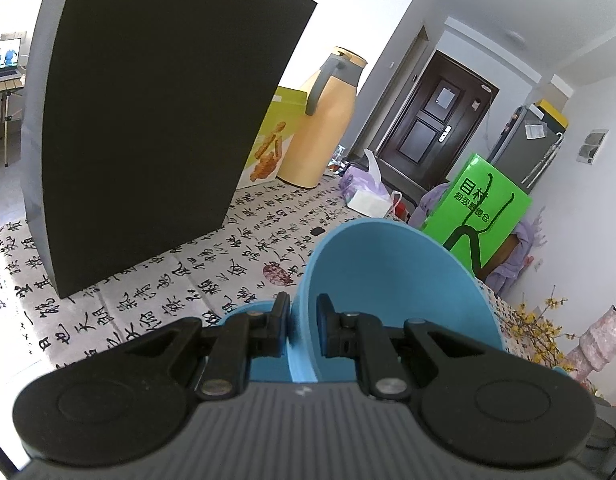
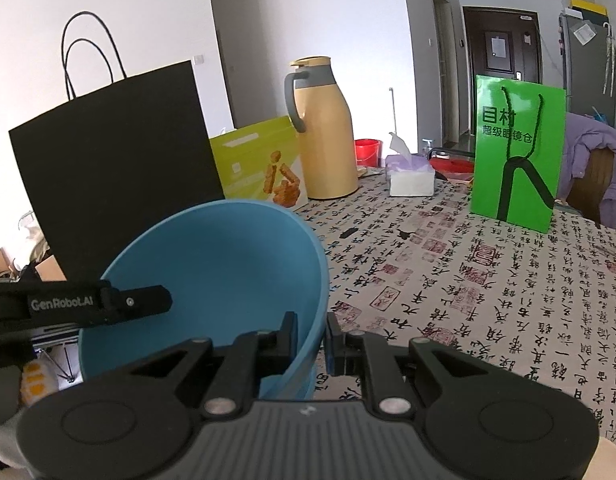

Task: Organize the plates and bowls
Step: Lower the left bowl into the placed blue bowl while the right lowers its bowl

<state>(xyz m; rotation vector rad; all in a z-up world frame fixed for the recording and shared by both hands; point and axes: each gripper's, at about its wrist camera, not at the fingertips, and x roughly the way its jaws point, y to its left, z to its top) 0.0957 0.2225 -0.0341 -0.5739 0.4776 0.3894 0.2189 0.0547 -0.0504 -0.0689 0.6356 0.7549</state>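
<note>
Left gripper (image 1: 303, 318) clamped on rim of a blue bowl (image 1: 396, 280), rim wall pinched between the two fingers, bowl tilted up at 12 to 1 o'clock. A second blue piece (image 1: 268, 364) sits under it at 6 o'clock, probably another bowl, mostly hidden by the fingers.

Right gripper (image 2: 312, 334) also closed on a blue bowl (image 2: 228, 272), rim at its 12 o'clock, bowl spreading to 10 o'clock; whether this is the same bowl, can't tell. The left gripper's black finger (image 2: 136, 302) pokes in from 9 o'clock.

Step, as I judge it: carrying bowl(s) above the calligraphy tablecloth (image 2: 488, 280), heading to stack. Next needs lowering level onto the stack, then releasing.

Farther: black paper bag (image 2: 116, 176), thermos (image 2: 328, 136), green bag (image 2: 516, 152) at 1 o'clock. No plates in view. Bowl bottoms cut off.
</note>
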